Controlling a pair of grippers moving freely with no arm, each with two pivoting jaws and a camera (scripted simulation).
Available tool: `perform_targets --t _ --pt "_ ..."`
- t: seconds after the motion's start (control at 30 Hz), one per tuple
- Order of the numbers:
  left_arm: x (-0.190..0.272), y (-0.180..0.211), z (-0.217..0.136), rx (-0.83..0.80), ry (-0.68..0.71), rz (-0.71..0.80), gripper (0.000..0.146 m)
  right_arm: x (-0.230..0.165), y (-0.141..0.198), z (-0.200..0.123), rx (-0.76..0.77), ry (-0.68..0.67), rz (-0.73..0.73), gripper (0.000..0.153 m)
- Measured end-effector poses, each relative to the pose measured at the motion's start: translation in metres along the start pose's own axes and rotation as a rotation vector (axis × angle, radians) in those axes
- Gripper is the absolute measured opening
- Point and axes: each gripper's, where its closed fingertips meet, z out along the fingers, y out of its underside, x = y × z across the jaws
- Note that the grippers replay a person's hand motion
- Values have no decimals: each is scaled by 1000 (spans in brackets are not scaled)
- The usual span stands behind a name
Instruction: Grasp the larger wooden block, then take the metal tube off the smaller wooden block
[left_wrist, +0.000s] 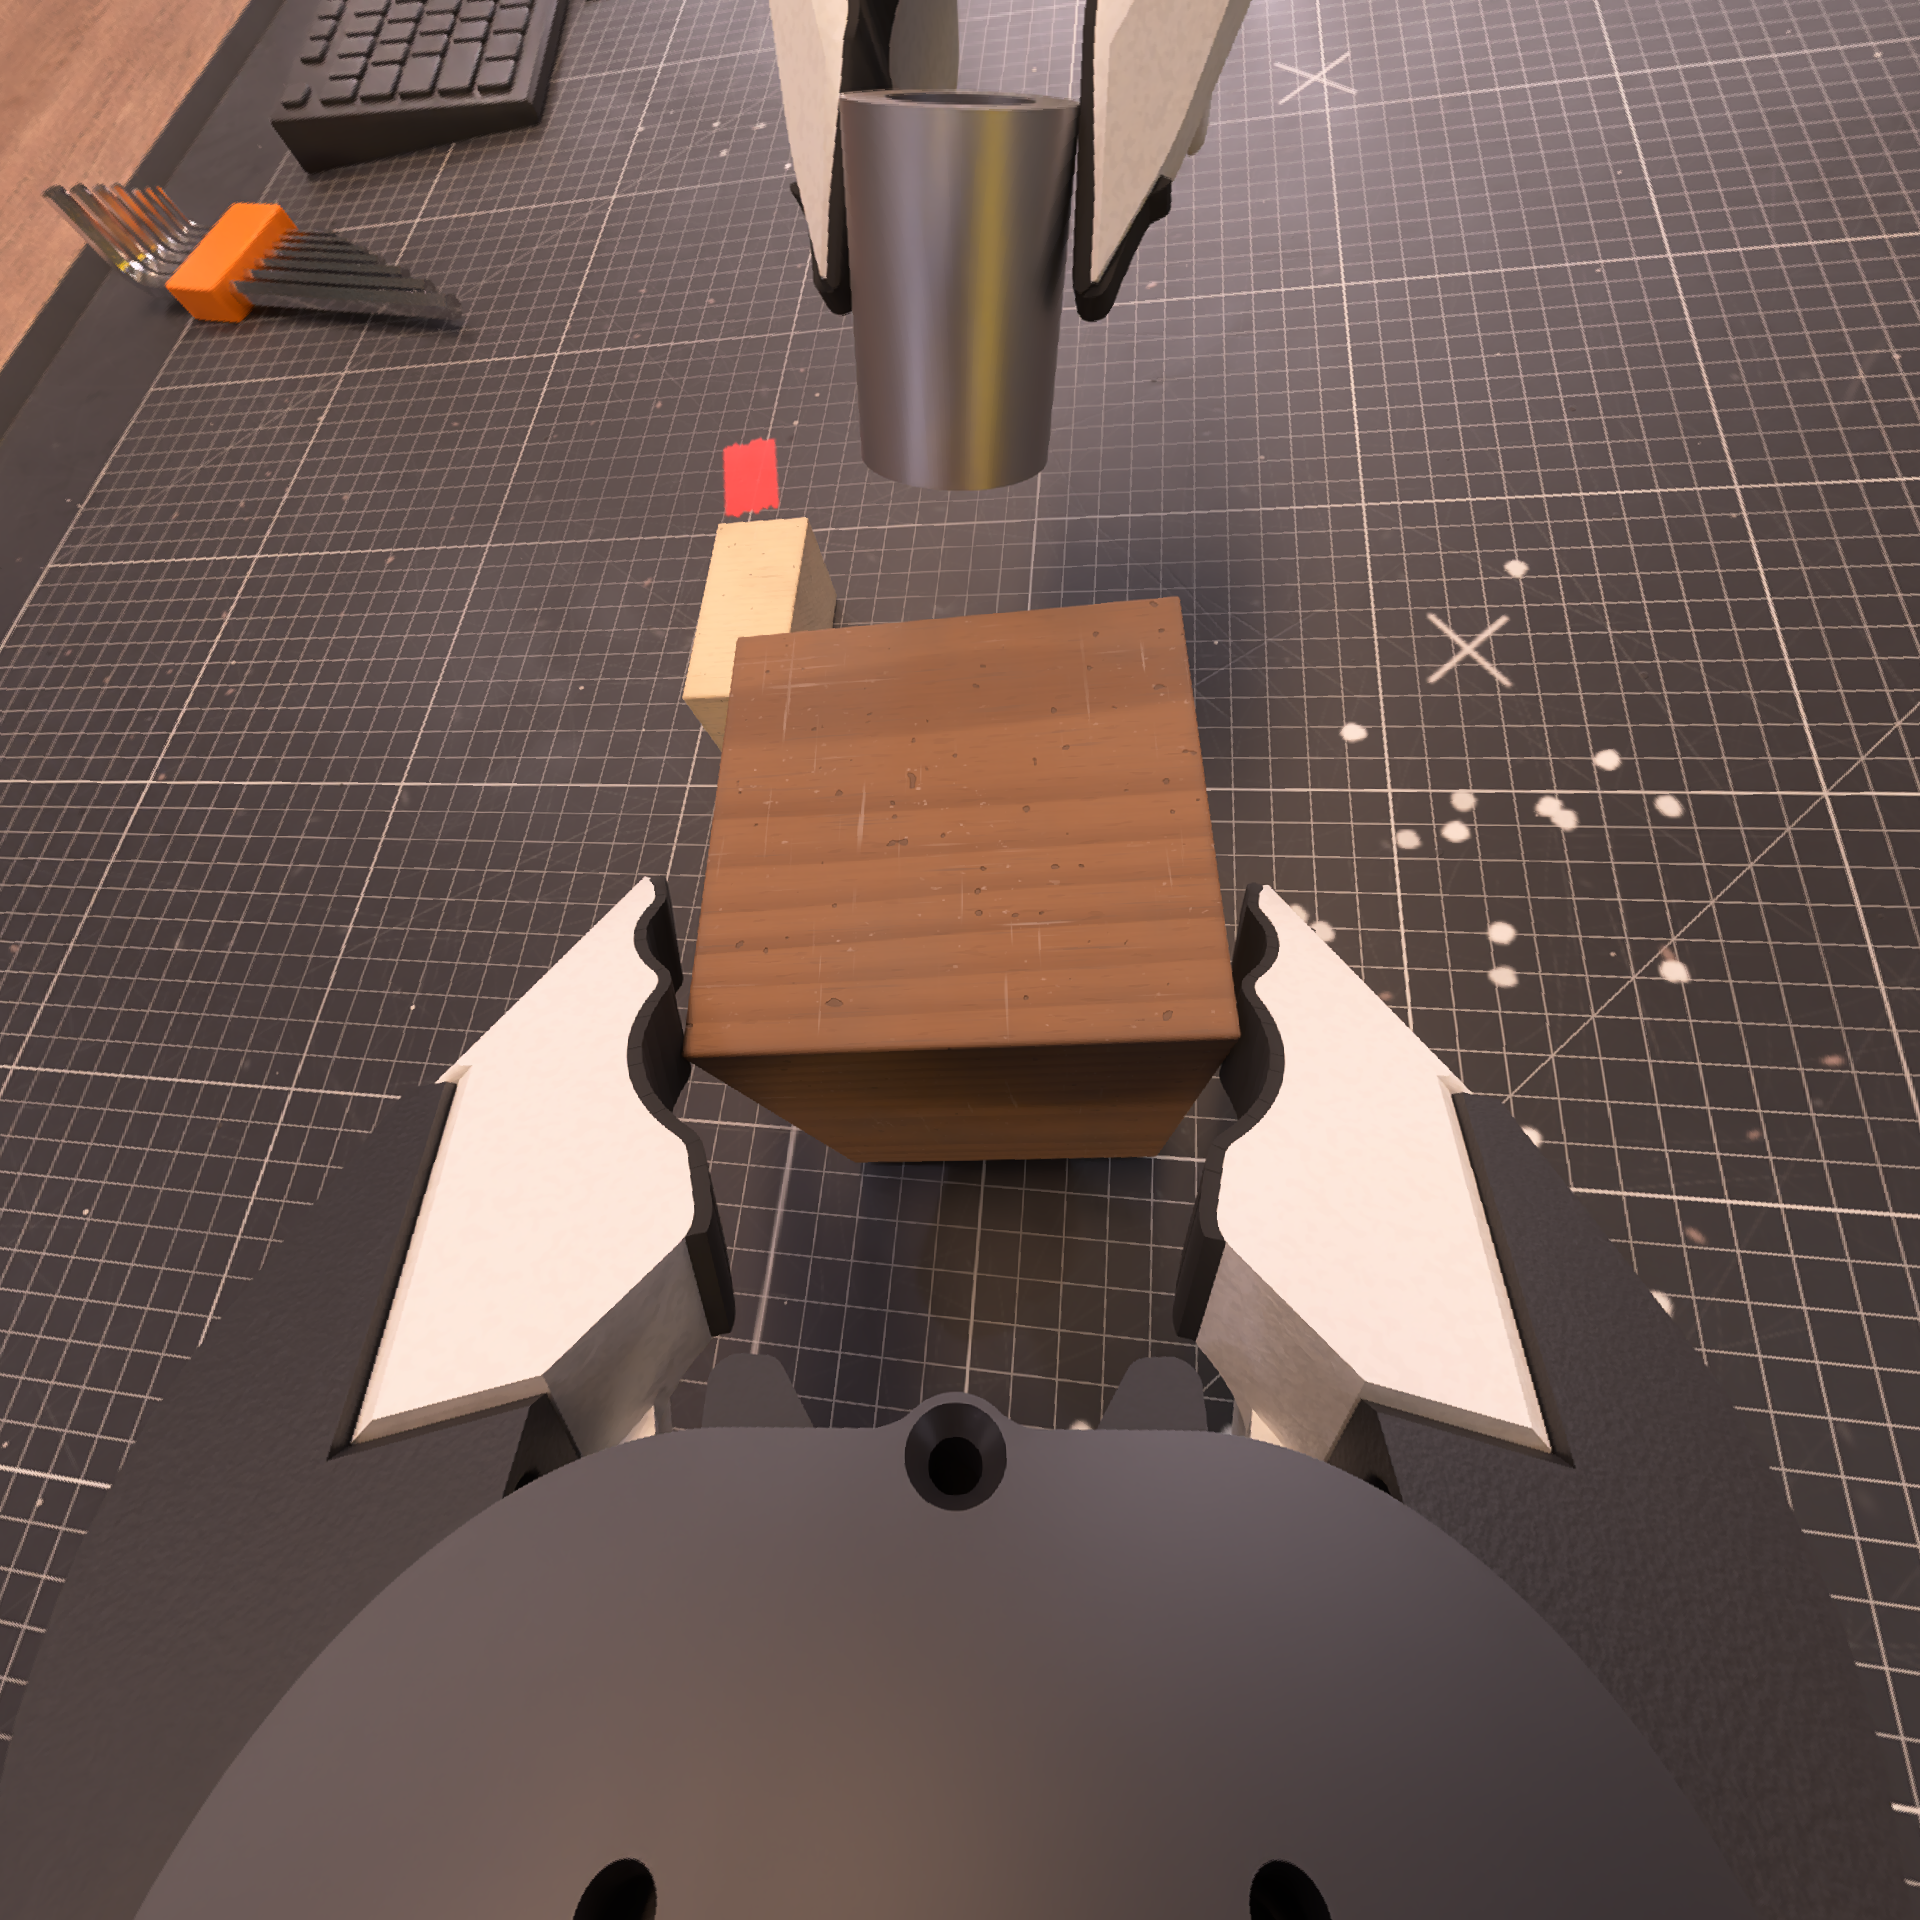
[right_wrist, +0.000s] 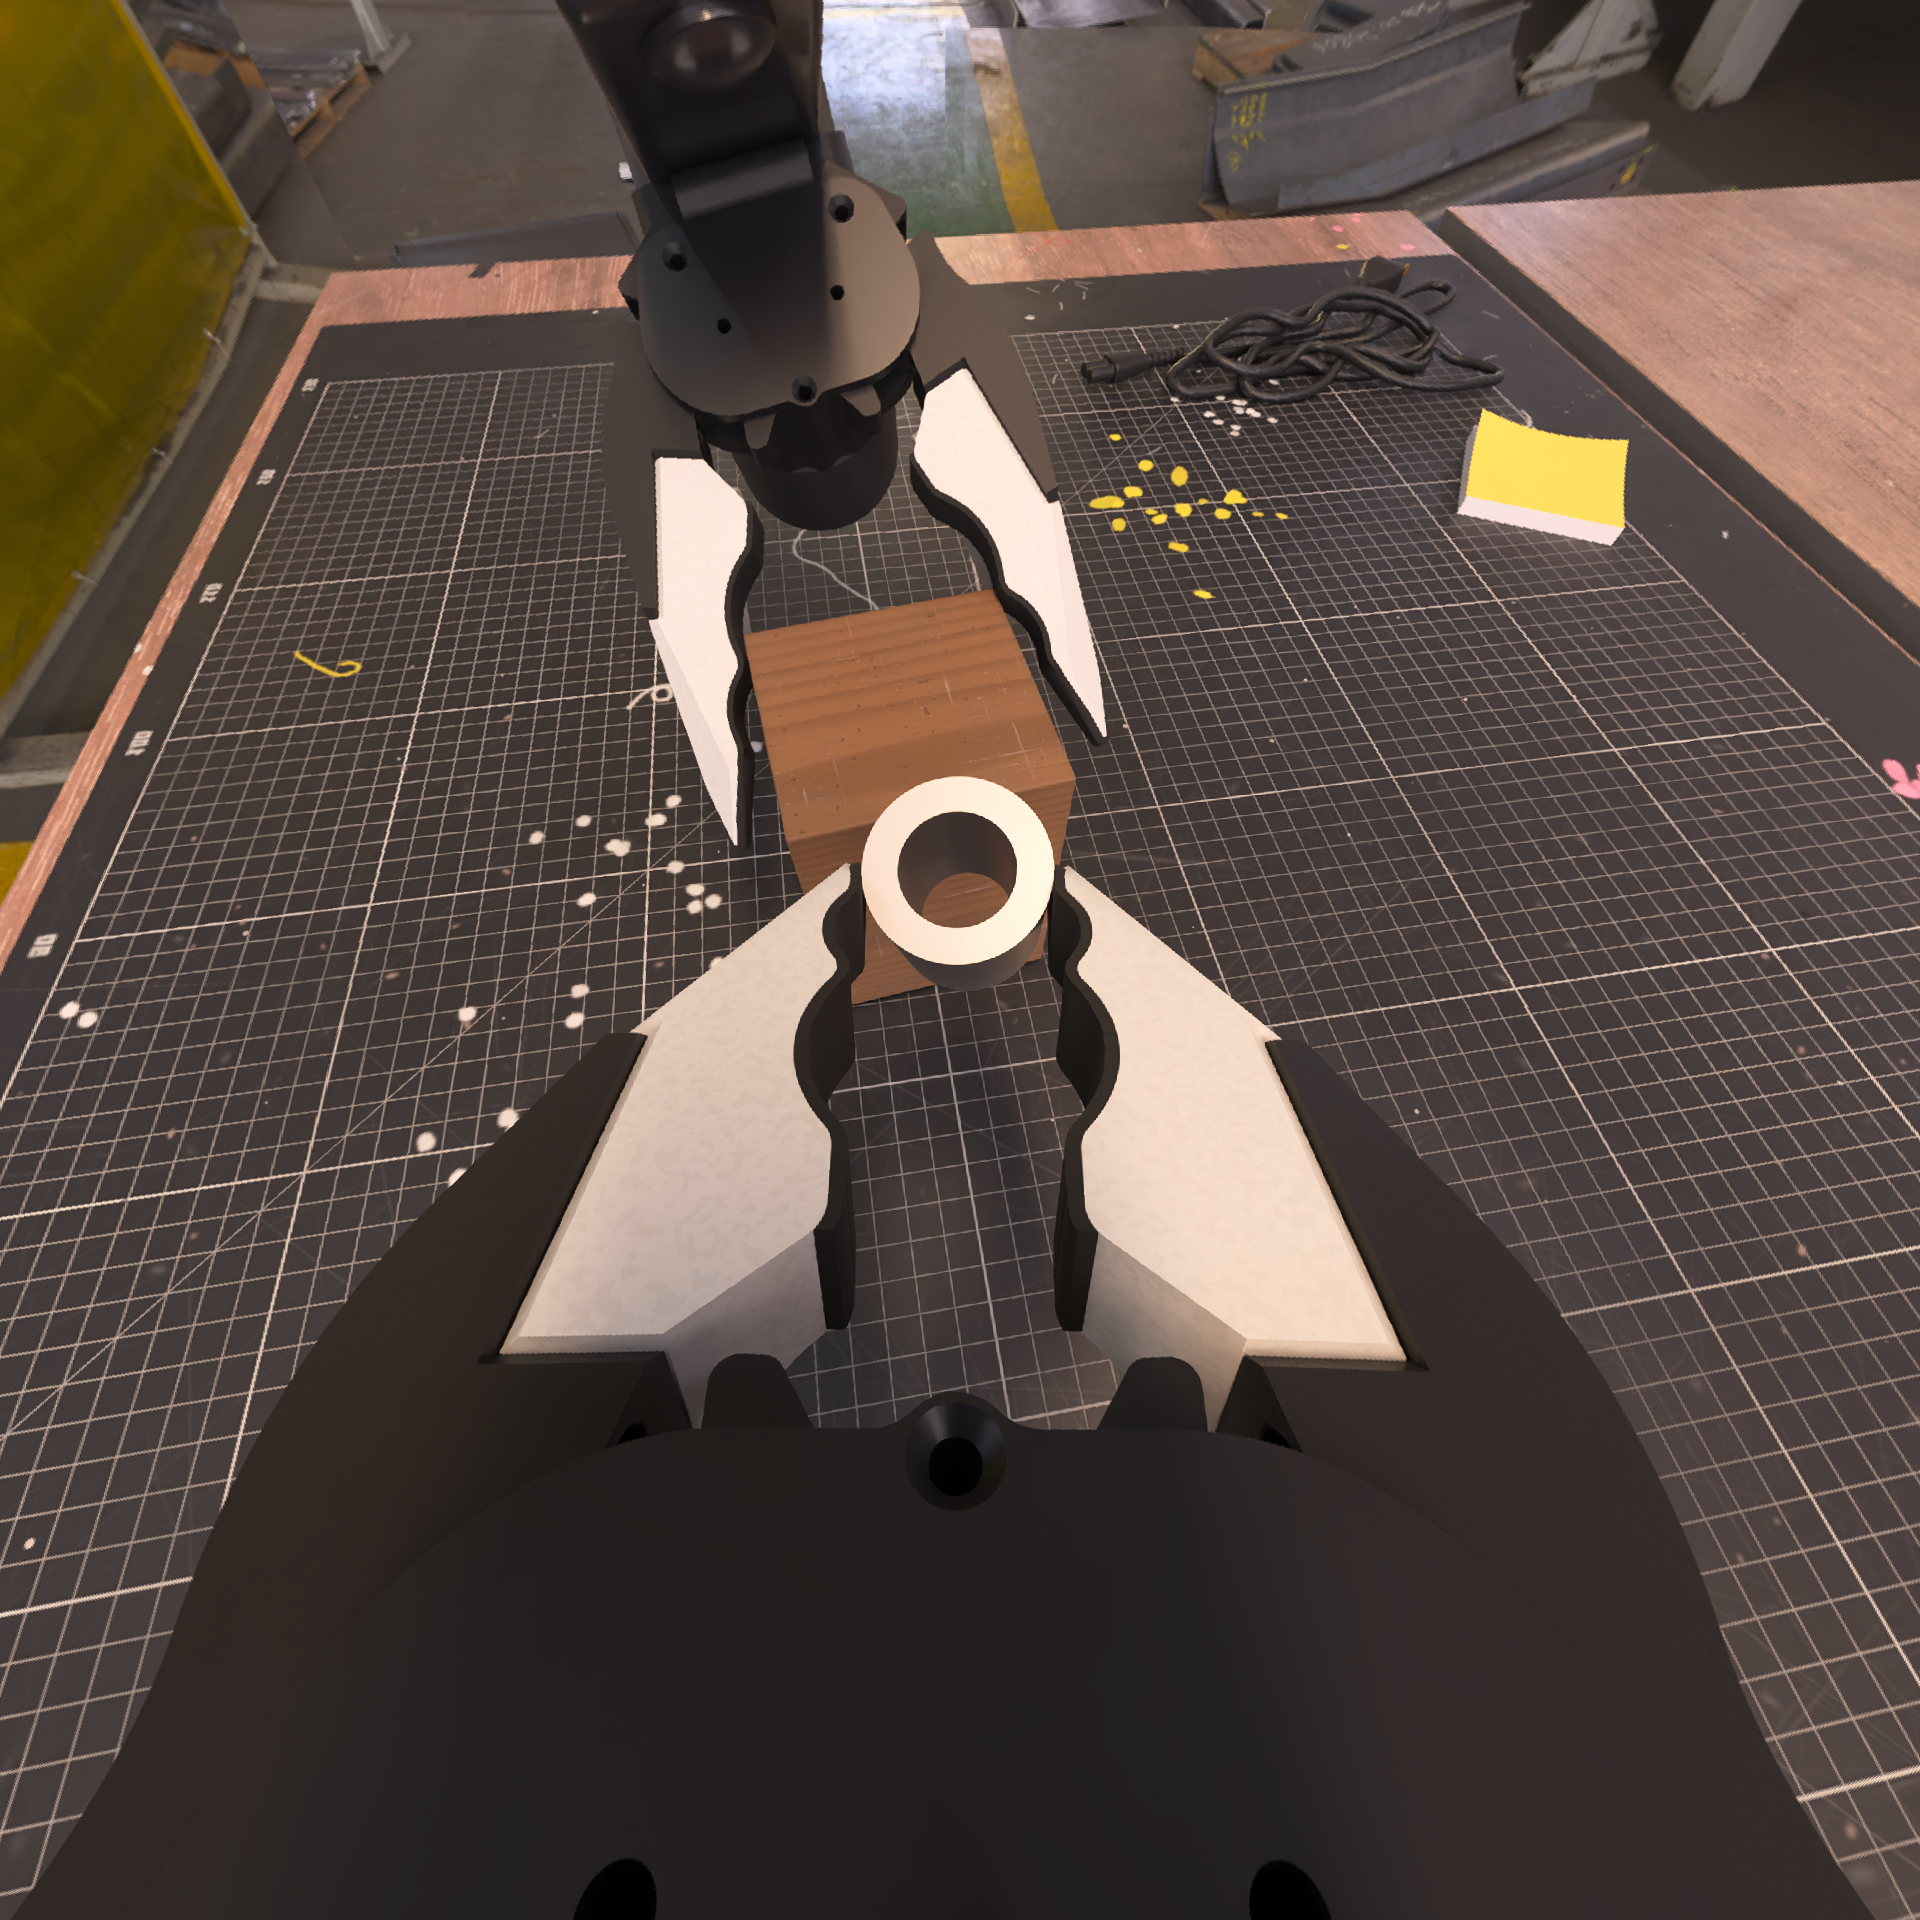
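Left gripper (left_wrist: 961, 987): fingers clamped on the larger wooden block (left_wrist: 961, 842), pads pressed against its two side faces near the closest edge. Block dark brown, standing on the black cutting mat (left_wrist: 1558, 416).

Right gripper (right_wrist: 956, 914): fingers clenched on the metal tube (right_wrist: 956, 883), held upright and lifted clear of the mat, open bore facing the right wrist view. Nothing visible inside the bore except brown wood seen through it. In the left wrist view, same tube (left_wrist: 956, 291) hanging between the right gripper's white fingers (left_wrist: 805, 156), its lower end above and apart from the wood below.

Smaller wooden block (left_wrist: 753, 613): pale, lying bare on the mat just behind the larger block's far left corner, touching or nearly touching it; free of the tube. Red tape (left_wrist: 750, 476) just past its far end.

Farther out: hex key set (left_wrist: 223, 260) in an orange holder, keyboard (left_wrist: 416, 73), coiled black cable (right_wrist: 1330, 343), yellow sticky-note pad (right_wrist: 1548, 488).
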Motion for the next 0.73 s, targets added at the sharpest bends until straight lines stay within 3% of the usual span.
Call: perform_targets --t 0.73 --pt "1 1 -2 -1 -1 0 107 -2 4 2 -36 -14 -31 35"
